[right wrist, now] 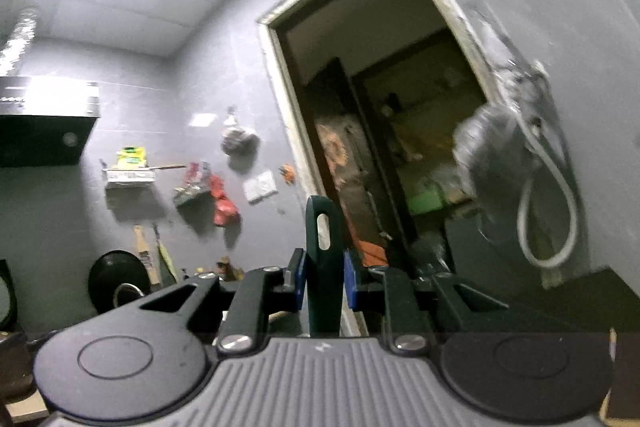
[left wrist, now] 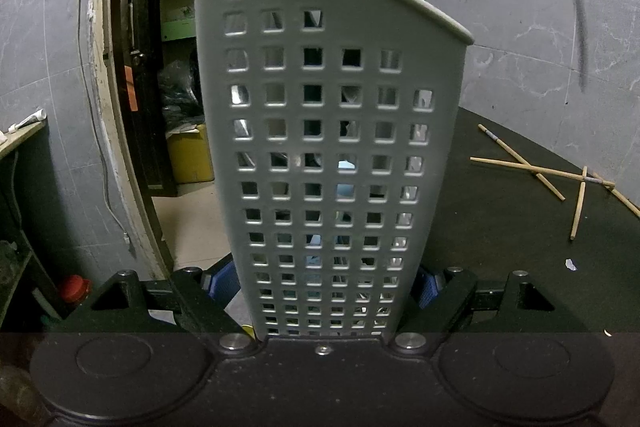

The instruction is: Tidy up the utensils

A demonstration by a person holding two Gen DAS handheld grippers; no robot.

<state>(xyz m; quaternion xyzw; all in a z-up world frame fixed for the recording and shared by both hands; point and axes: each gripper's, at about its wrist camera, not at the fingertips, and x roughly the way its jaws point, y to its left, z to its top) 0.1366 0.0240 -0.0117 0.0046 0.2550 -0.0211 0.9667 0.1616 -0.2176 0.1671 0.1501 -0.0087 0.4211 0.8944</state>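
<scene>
A tall grey perforated utensil holder (left wrist: 328, 131) fills the left wrist view, standing upright between the blue pads of my left gripper (left wrist: 324, 287), which is shut on its lower part. A dark handle loop and a metal utensil poke above its rim. Several wooden chopsticks (left wrist: 536, 171) lie scattered on the dark table (left wrist: 500, 247) to the right. In the right wrist view my right gripper (right wrist: 325, 281) is shut on a dark green utensil handle (right wrist: 323, 267) with a slotted hanging hole, held up in the air and pointing toward the doorway. The utensil's working end is hidden.
An open doorway (right wrist: 384, 147) leads to a dim room with a yellow bin (left wrist: 190, 155). Grey tiled walls carry a tap and hose (right wrist: 548, 195), hung items and switches (right wrist: 260, 187). A range hood (right wrist: 44, 123) and a black pan (right wrist: 116, 287) are at left.
</scene>
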